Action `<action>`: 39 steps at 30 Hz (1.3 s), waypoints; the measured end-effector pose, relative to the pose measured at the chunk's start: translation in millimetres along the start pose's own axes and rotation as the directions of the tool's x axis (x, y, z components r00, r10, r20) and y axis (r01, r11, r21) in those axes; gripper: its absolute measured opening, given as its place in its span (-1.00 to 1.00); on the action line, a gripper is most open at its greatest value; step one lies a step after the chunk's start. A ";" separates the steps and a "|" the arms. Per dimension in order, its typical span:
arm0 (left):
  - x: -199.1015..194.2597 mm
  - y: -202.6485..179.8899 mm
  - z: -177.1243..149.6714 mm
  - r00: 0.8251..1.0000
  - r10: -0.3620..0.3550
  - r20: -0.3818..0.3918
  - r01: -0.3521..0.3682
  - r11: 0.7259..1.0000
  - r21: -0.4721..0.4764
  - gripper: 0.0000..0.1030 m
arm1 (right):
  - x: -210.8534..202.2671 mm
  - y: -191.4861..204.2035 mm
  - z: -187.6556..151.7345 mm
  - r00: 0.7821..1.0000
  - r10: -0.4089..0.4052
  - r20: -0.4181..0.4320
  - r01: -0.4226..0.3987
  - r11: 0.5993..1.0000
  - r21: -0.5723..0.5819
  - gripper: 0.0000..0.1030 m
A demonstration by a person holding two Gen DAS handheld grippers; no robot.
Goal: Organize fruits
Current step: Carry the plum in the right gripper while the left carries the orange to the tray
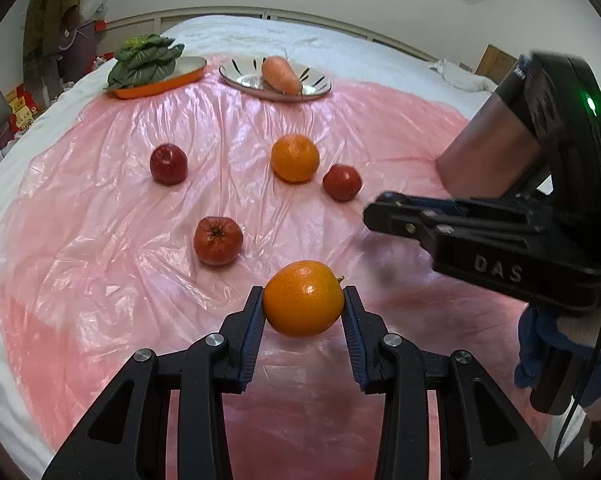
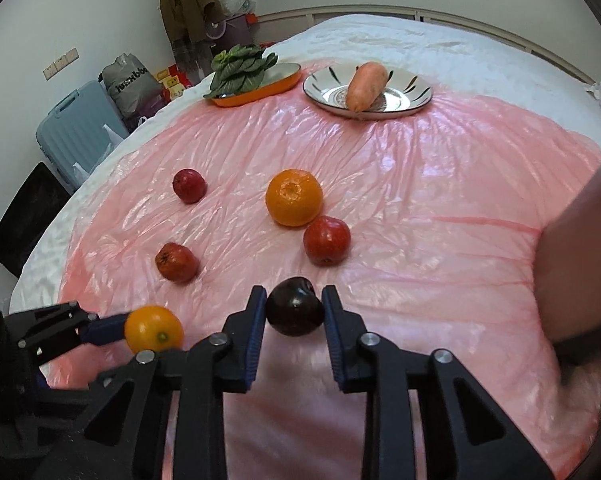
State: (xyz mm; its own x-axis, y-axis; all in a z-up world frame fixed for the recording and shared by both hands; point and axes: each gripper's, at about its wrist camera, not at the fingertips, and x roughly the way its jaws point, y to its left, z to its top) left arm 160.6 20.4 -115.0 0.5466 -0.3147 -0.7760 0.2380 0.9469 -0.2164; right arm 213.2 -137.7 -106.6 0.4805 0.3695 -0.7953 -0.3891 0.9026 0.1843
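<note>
Left hand-held gripper (image 1: 303,304) clamping round glossy orange (image 1: 303,299), right hand-held gripper (image 2: 294,312) clamping smooth dark plum (image 2: 295,306)

Black tongs (image 1: 304,304), blue ribbed pads (image 1: 254,336), silver screws (image 1: 215,339)

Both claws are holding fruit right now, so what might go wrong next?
The orange is round and pinched only at its sides by the left gripper, so it may slip. The dark fruit in the right gripper could slip likewise. Dropped fruit might roll on the slick, wrinkled plastic sheet and knock the loose apples.
</note>
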 end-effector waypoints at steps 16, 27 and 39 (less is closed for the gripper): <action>-63.3 -26.0 -22.0 0.998 -0.023 0.064 0.023 1.000 0.001 -0.36 | -88.5 -7.4 -63.5 0.997 -0.068 0.047 0.066 0.996 0.053 -0.50; -95.6 -54.1 -43.8 0.994 -0.046 0.104 0.044 0.999 0.022 -0.36 | -139.0 -16.5 -104.3 0.990 -0.118 0.079 0.111 0.990 0.087 -0.50; -101.7 -87.8 -60.6 0.994 -0.053 0.098 0.048 0.997 0.060 -0.36 | -177.3 -36.9 -131.6 0.982 -0.153 0.111 0.142 0.985 0.101 -0.50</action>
State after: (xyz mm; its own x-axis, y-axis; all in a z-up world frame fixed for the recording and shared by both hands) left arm 35.5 -26.7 -53.0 0.6094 -0.3698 -0.7013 0.3117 0.9251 -0.2170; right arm 38.9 -265.6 -48.4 0.6188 0.2496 -0.7449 -0.2357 0.9635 0.1271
